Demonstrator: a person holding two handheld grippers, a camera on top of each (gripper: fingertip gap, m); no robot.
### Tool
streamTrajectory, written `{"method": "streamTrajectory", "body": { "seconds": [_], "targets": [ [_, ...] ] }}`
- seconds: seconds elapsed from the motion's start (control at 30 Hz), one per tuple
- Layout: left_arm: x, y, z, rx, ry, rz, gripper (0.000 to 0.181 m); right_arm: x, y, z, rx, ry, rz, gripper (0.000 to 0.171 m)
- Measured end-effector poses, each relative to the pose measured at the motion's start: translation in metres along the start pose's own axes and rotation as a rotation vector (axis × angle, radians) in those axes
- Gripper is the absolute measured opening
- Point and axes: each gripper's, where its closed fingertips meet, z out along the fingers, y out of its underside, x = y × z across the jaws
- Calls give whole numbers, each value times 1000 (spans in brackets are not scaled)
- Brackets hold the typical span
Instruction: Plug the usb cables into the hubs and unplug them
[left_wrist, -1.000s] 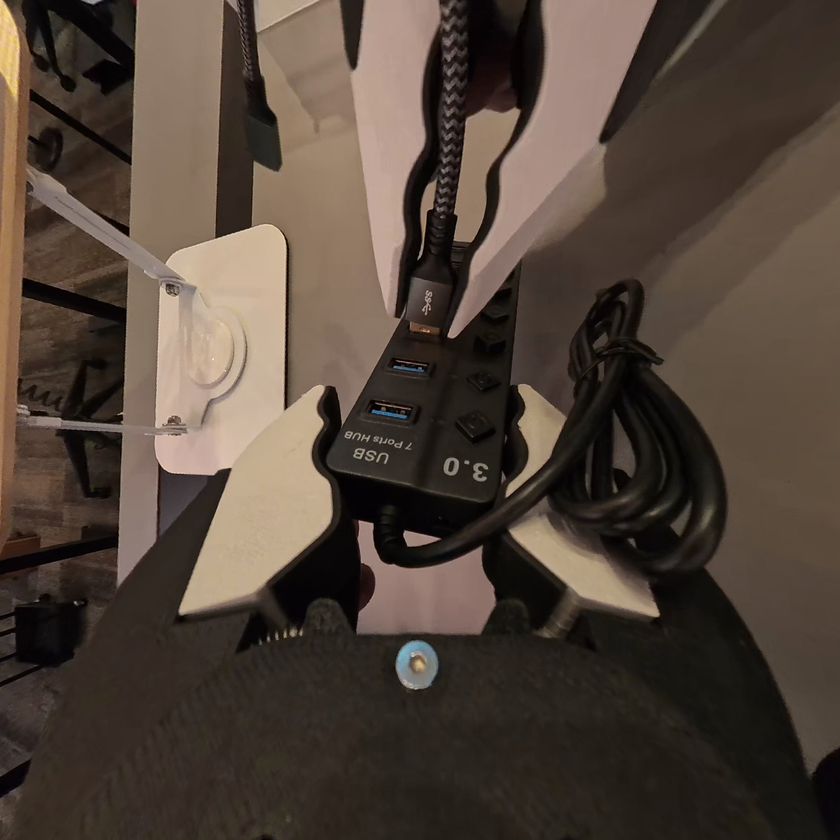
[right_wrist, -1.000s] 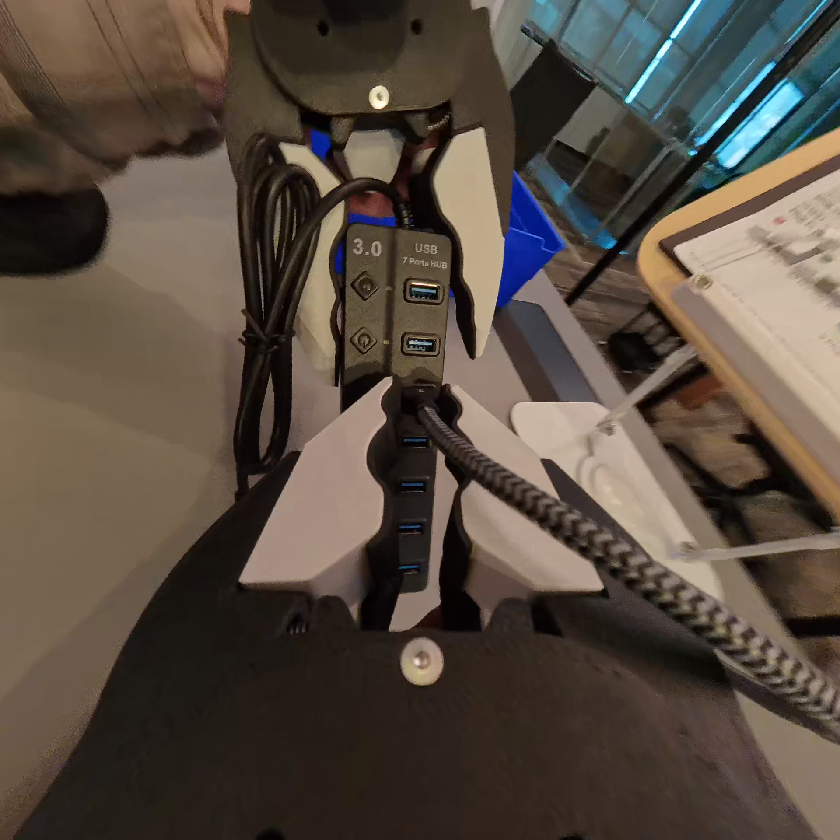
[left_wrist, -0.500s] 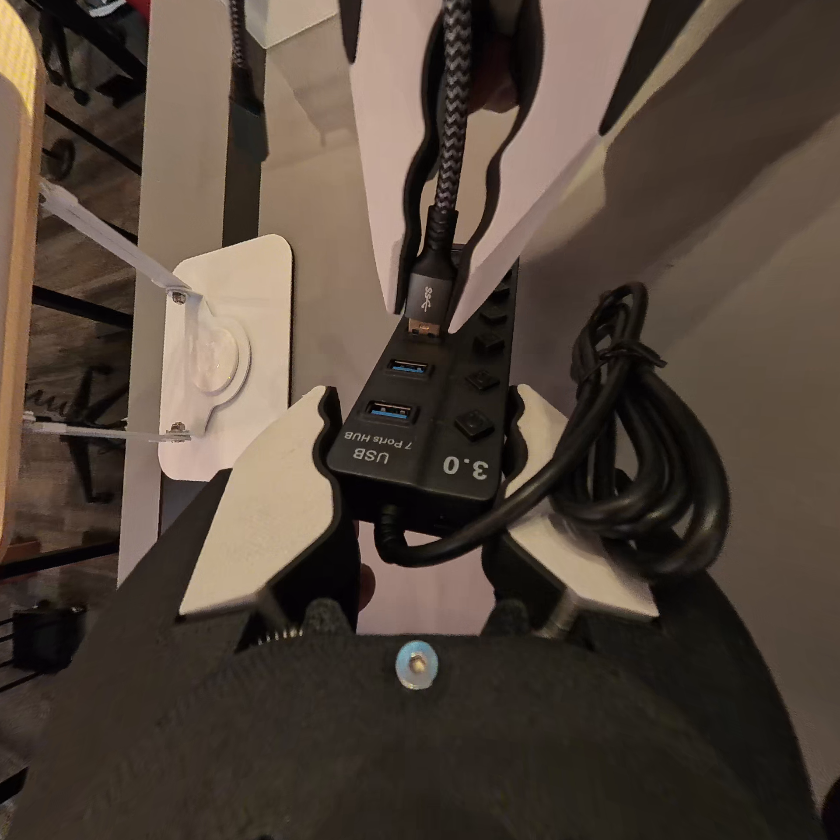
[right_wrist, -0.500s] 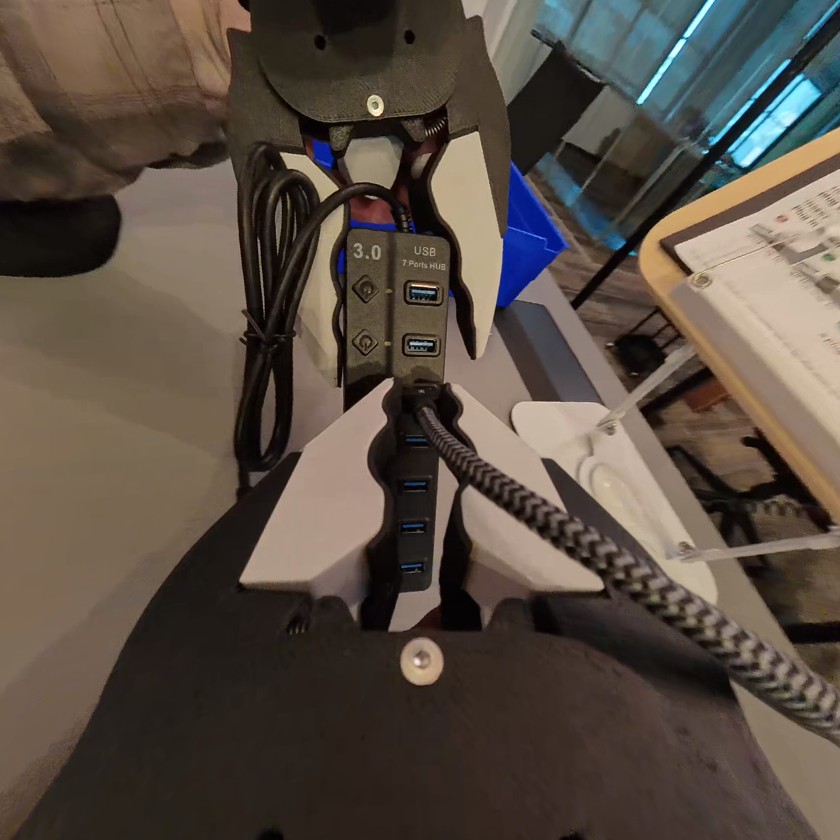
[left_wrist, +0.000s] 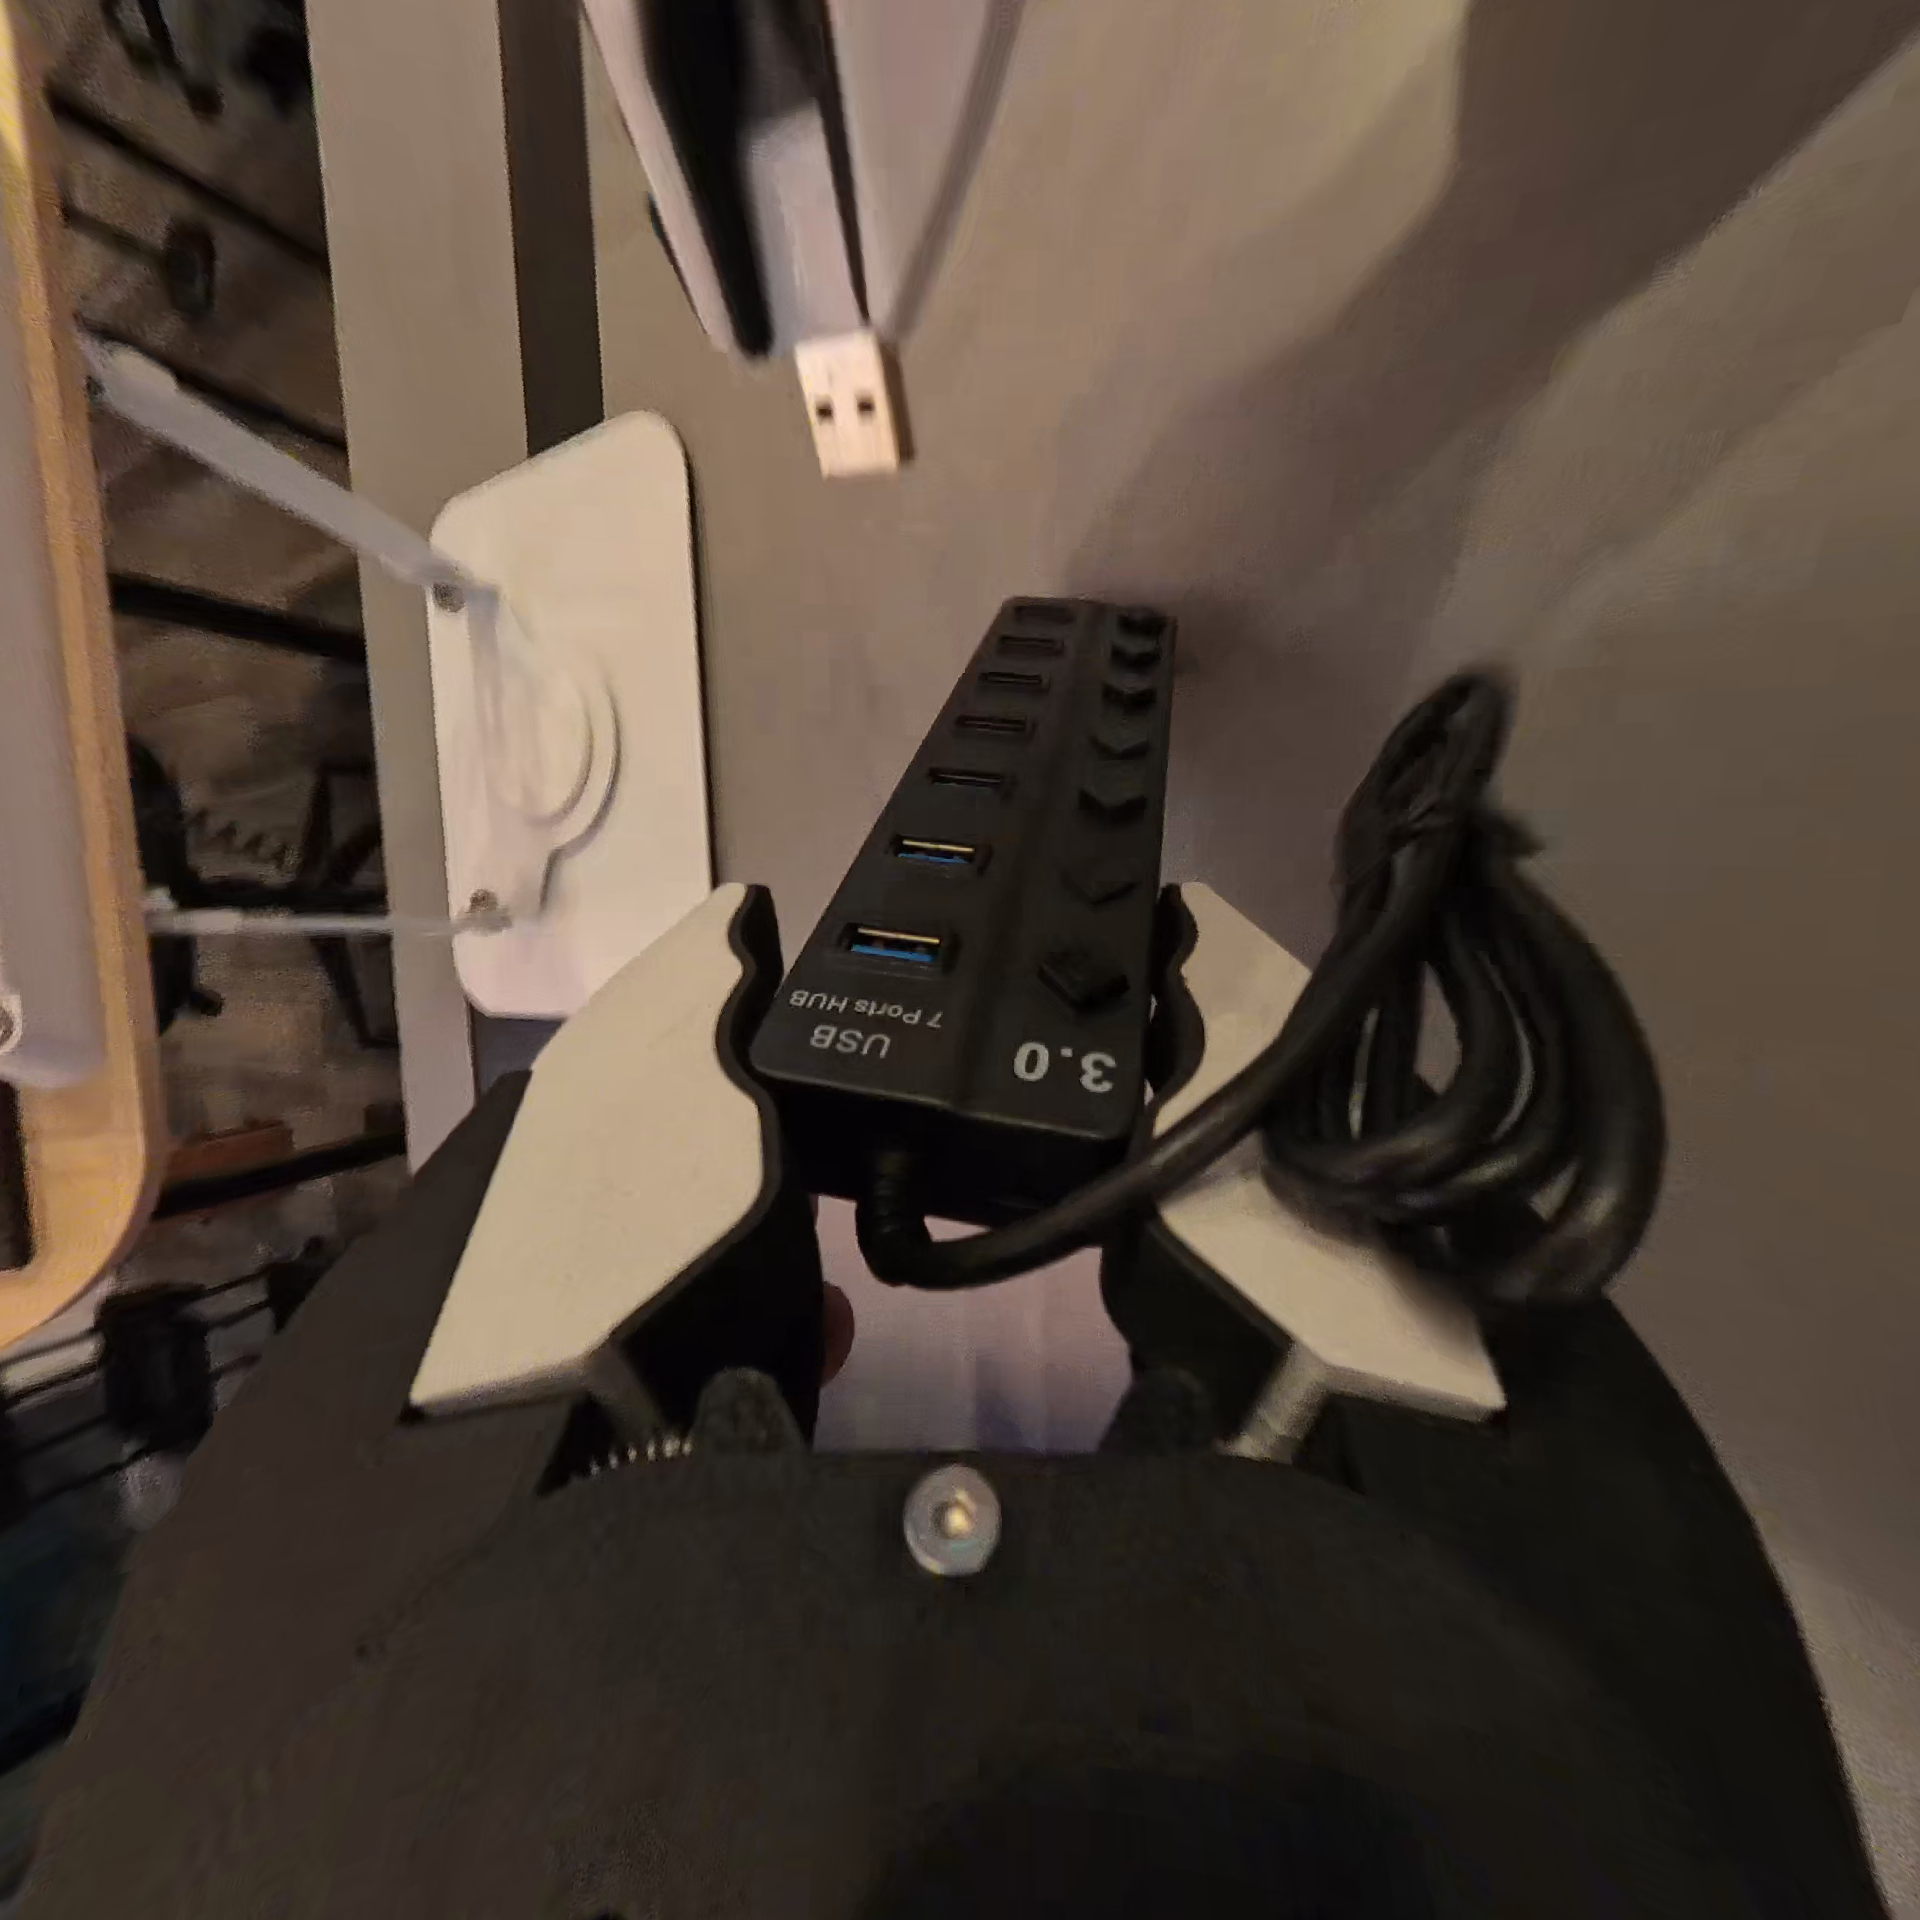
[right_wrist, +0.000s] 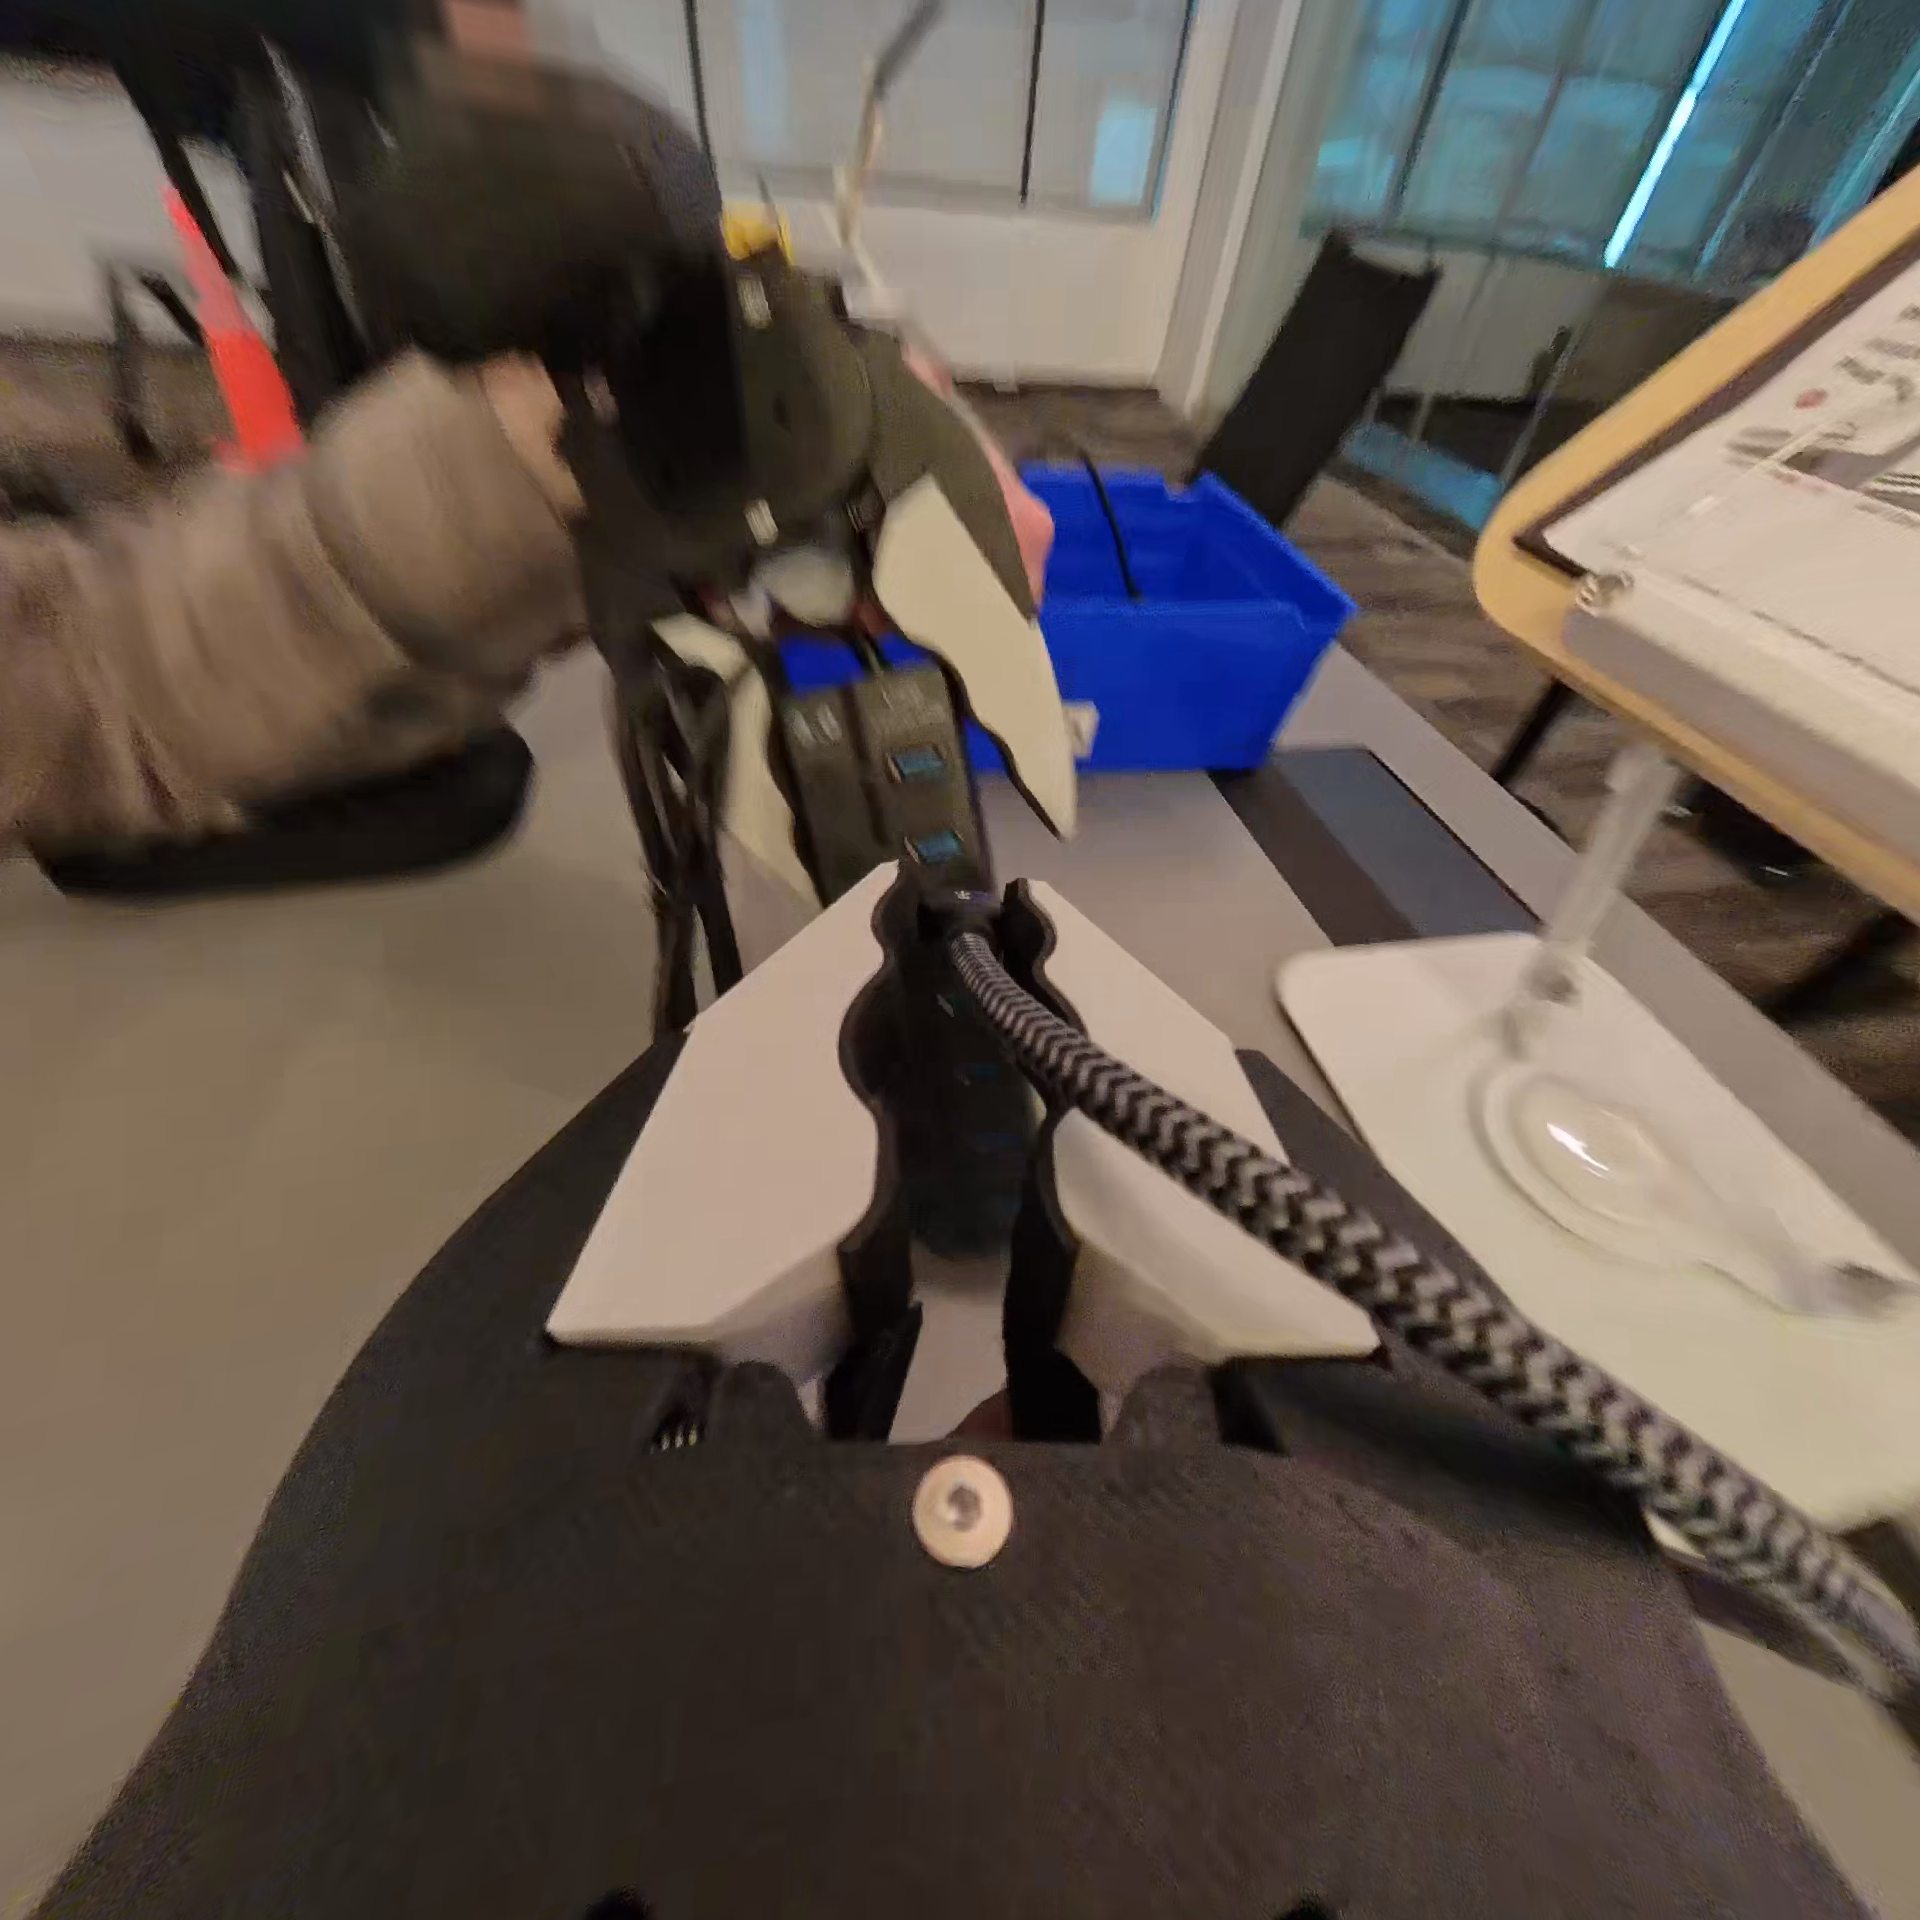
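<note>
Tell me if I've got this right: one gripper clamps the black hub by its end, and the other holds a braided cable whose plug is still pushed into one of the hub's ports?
Not quite. The plug is out of the hub and hangs in the air above it, with its metal end bare, as the left wrist view shows. The rest stands: the left gripper clamps the hub's end, and the right gripper holds the braided cable.
</note>
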Motion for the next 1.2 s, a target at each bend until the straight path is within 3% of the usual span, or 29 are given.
{"method": "streamTrajectory", "body": {
  "seconds": [0.13, 0.3, 0.4, 0.5, 0.7, 0.8, 0.93, 1.2],
  "targets": [
    [-4, -13, -3, 38, -25, -5, 69, 2, -1, -1, -23, 27, -33, 14],
    [-9, -7, -4, 37, -41, -30, 70, 3, -16, -23, -21, -43, 76, 13],
    [-8, -8, -4, 43, -29, -32, 69, 11, -4, -44, -160, -36, 75, 14],
    [-7, -6, -2, 29, -26, -29, 70, 23, 10, -76, -311, 11, 51, 13],
    [-7, 1, 2, -8, -26, -22, 70, 57, 8, -172, -354, 165, 109, 13],
    [-6, 0, 3, -7, -20, -22, 70, 74, 28, -233, -405, 275, 188, 13],
    [-4, 0, 7, -11, -11, -22, 69, 79, 83, -294, -583, 363, 310, 14],
    [-2, -2, 7, -14, -9, -18, 69, 76, 171, -295, -692, 234, 563, 18]
  ]
}}
